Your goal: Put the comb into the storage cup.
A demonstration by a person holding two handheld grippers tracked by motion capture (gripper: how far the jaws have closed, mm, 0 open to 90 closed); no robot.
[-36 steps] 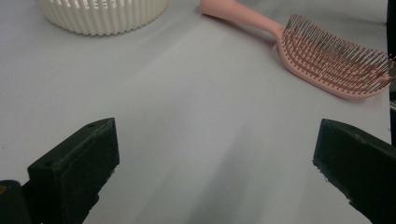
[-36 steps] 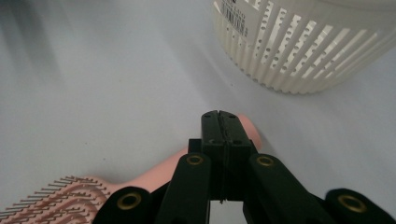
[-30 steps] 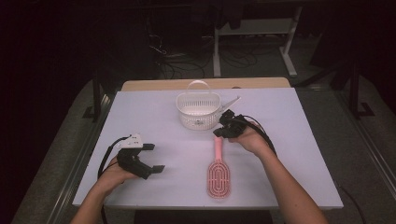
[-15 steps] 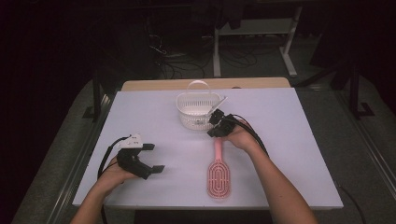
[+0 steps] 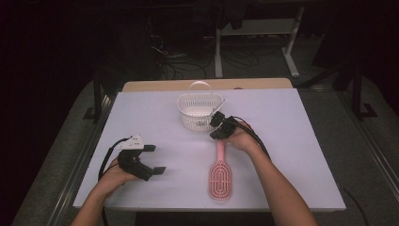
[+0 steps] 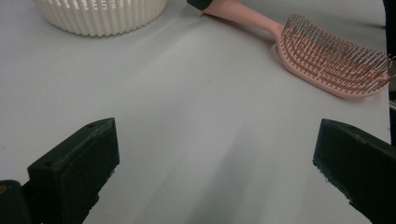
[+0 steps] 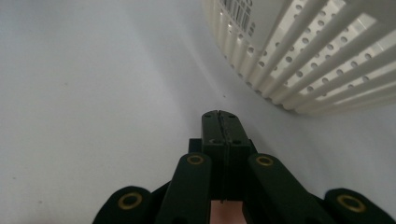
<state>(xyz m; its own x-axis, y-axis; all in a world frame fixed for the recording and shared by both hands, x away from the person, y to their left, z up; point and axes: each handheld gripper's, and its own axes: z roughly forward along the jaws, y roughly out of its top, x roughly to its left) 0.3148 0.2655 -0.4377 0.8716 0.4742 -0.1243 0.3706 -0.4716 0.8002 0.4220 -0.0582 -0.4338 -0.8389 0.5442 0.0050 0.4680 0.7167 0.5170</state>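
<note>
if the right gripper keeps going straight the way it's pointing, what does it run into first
Most likely the white basket. The right gripper, its fingers shut, points across bare table toward the basket's slatted wall just ahead and slightly to one side. It might only graze the wall; depth is hard to judge.

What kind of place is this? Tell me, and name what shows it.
Probably a lab or workshop set up for recording, not a home. A white table stands in a dark room, cables trail over the floor behind it, and a metal stand frame stands at the back.
</note>
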